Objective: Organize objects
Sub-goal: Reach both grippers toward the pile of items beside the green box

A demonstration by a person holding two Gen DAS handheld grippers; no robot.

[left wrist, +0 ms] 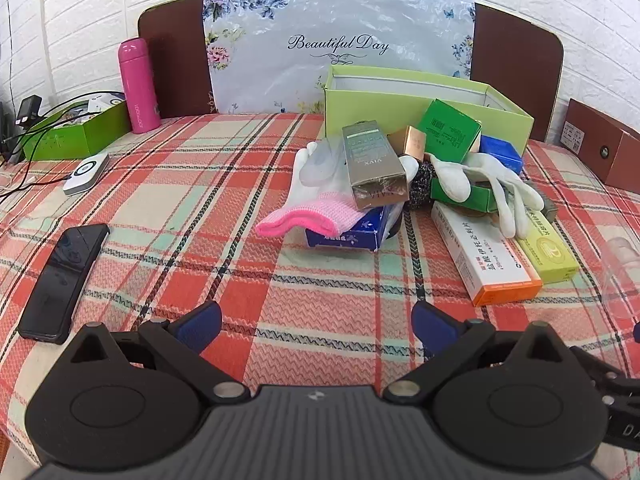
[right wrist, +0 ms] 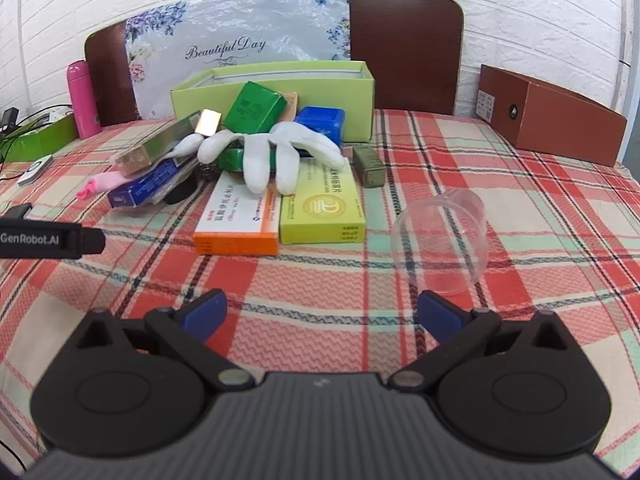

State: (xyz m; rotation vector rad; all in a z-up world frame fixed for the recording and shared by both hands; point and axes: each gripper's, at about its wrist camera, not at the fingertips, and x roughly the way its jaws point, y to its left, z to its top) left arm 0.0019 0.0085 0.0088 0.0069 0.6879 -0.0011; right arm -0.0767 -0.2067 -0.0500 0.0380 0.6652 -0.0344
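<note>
Nearest, left gripper [left wrist: 318, 326] with blue-padded fingers [left wrist: 200, 326] spread to their widest, nothing between them, only bare plaid cloth [left wrist: 320, 280] below. Same for right gripper [right wrist: 320, 316]: fingers [right wrist: 206, 314] fully apart, gripping nothing, touching nothing.

Open cloth ahead of both grippers, up to the pile. Just beyond, in the right view, orange-and-white box [right wrist: 240, 220] and yellow box [right wrist: 322, 208] lying flat side by side, touching. Clear plastic cup [right wrist: 444, 240] on its side right of them, apart from the pile, near the right fingers. White glove [right wrist: 268, 156] draped over both boxes' far ends. Further back, dark blue box [left wrist: 348, 232] under a pink-cuffed glove [left wrist: 304, 208], gold box [left wrist: 374, 164] tilted across the top, green box [left wrist: 448, 128] leaning against the open lime-green box [left wrist: 420, 100] behind.

Seen only from the left wrist: black phone [left wrist: 64, 280] flat near the left edge, white puck-shaped device [left wrist: 86, 174] with its cable. Seen clearly only from the right wrist: small olive tin [right wrist: 368, 166] beside the yellow box, and the left gripper's arm entering at the left edge. Brown carton [right wrist: 552, 116] at the far right corner, whole in the right view, cropped in the left.

Farthest back, pink bottle [left wrist: 138, 86] upright, green tray [left wrist: 76, 132] of clutter beside it, floral sheet [left wrist: 336, 44] against the white brick wall.
</note>
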